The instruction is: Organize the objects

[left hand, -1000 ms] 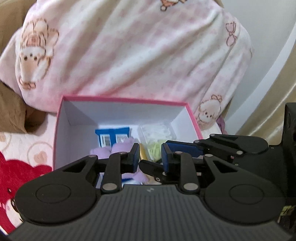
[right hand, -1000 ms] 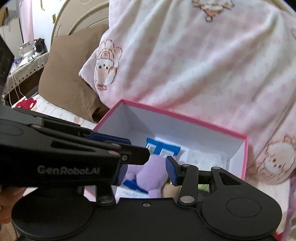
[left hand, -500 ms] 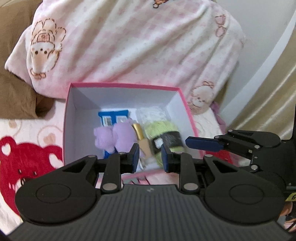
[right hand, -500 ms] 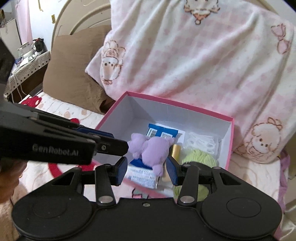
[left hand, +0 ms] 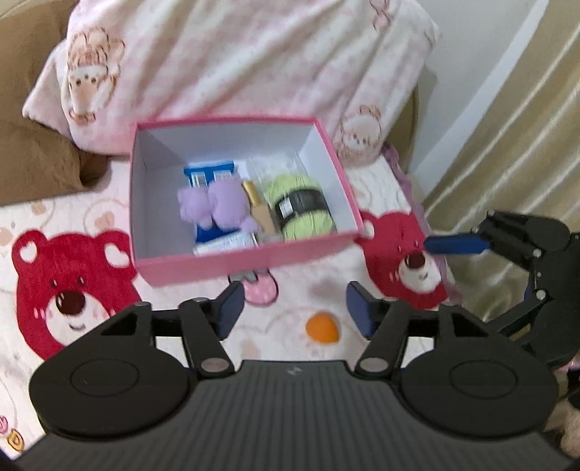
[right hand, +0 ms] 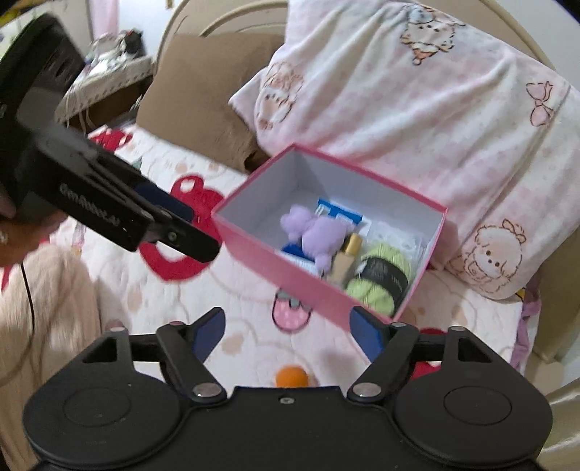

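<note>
Pink box (left hand: 232,266) sits on the bed beyond both hand-held grippers, holding a purple plush (left hand: 217,208), green yarn (left hand: 302,206) and half-hidden blue packets. Left hand-held gripper (left hand: 291,308) and right hand-held gripper (right hand: 286,331) have just been opening, jaws apart, empty.

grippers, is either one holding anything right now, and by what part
Nothing is held. The left gripper and right gripper have just been opening, with only bedspread between their jaws; the purple plush lies in the pink box.

A bedroom in a home: a bed (right hand: 253,300) spread with a red-bear quilt, a pink cartoon-print blanket (right hand: 417,119), a brown pillow (right hand: 195,87) against a curved headboard (right hand: 224,14), and what may be curtains (left hand: 507,145) alongside.
</note>
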Demonstrator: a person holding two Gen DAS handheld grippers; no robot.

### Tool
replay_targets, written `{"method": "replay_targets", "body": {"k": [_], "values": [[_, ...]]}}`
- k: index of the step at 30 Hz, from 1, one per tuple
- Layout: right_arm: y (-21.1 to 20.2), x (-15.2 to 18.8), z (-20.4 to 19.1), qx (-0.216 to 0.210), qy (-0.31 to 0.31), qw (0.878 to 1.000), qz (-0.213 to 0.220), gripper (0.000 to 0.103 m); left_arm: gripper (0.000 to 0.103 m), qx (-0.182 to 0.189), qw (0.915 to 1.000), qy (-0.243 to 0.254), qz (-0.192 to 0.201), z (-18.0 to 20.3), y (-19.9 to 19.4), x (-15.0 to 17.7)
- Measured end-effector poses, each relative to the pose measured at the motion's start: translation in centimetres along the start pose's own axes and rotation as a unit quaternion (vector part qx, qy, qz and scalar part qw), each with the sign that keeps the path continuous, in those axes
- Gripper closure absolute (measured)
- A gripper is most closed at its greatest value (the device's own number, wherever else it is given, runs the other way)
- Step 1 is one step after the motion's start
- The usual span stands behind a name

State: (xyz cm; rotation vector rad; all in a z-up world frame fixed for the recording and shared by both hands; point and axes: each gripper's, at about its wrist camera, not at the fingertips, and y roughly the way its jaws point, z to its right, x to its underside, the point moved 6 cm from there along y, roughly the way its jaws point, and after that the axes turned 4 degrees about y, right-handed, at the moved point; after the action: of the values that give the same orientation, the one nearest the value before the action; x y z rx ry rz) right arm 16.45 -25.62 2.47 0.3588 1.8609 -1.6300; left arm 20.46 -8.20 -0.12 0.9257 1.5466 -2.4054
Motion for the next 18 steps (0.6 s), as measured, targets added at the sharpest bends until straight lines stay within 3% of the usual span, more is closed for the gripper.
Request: {"method": "replay_targets", "body": {"k": [7, 18], "values": [[2.4, 4.8, -0.2, -0.031, -0.027, 0.999, -0.007, 0.014, 0.023, 0.023, 0.9995, -0.006, -0.02, 1.1, 3.7, 4.3], [9.7, 8.9, 1.3, -0.019, 0.0, 0.999, -0.046, 0.015, 0.024, 0.046, 0.9956, -0.052, -0.063, 1.2, 12.2, 8.2]]}}
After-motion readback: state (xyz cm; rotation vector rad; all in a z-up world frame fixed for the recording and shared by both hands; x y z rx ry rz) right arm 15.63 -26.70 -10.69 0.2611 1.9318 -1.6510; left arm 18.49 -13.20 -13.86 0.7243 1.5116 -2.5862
